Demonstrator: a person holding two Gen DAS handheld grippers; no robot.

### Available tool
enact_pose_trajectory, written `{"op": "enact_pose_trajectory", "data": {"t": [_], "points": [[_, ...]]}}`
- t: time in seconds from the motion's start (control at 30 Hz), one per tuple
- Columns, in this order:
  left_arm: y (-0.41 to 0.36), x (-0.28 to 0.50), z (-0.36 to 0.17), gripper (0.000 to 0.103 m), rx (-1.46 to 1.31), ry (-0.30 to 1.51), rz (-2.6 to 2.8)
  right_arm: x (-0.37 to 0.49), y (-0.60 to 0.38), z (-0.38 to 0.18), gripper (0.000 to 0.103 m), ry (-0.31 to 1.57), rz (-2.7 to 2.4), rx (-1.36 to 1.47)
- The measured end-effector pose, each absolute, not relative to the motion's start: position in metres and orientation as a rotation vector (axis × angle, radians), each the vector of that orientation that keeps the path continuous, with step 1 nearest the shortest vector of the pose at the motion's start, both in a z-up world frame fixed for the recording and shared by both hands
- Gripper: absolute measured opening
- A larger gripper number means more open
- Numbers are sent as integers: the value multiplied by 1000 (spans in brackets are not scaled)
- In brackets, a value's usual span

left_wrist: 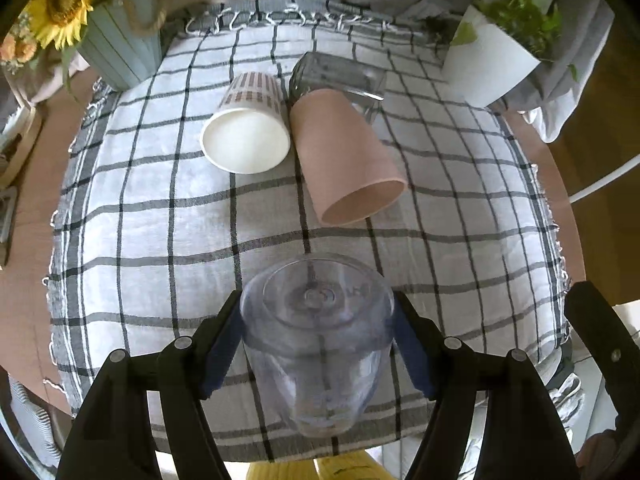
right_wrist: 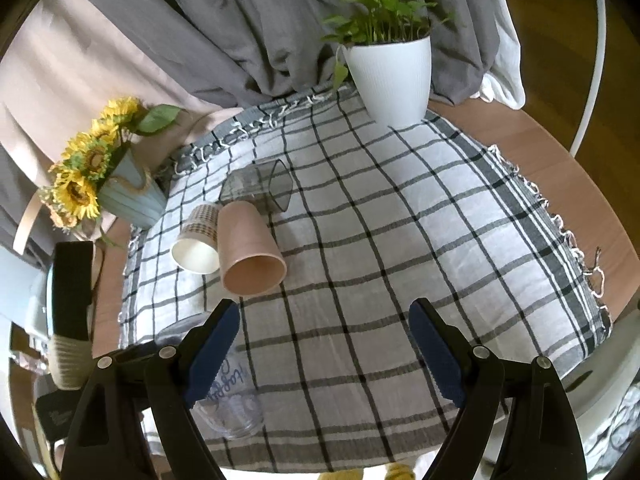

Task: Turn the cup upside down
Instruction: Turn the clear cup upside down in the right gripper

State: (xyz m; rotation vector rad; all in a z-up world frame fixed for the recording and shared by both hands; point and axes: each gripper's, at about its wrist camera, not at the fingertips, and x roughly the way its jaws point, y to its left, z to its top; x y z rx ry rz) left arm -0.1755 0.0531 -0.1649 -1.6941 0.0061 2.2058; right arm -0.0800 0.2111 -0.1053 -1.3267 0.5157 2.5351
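My left tongs (left_wrist: 316, 344) are clenched on one clear cup (left_wrist: 316, 344), base facing forward, above the table (left_wrist: 460, 220). My right tongs (right_wrist: 324, 354) are released, holding nothing. Ahead of them lie three more cups: white (left_wrist: 246, 140), pink (left_wrist: 344, 160) and smoky (left_wrist: 340, 74). Two plant pots stand beyond.

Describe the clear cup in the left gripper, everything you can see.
The clear cup is see-through plastic, smooth-walled and empty. It has blue handwriting on its side, seen from the right wrist view. The left gripper jaws clamp it on both sides. It is held over the near edge of the checked cloth, round base toward the table.
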Motion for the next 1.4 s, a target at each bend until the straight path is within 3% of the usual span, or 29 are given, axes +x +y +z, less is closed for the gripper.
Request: {"op": "enact_pose_trajectory", "data": {"t": [1.13,1.4], "points": [[69,-169,-155,71,-1593,40,2217,-66,211,-100,86,473,2530,-1298],[69,-169,-162,81,-1619,29,2195,-66,210,-102,86,460,2512,-1308]]}}
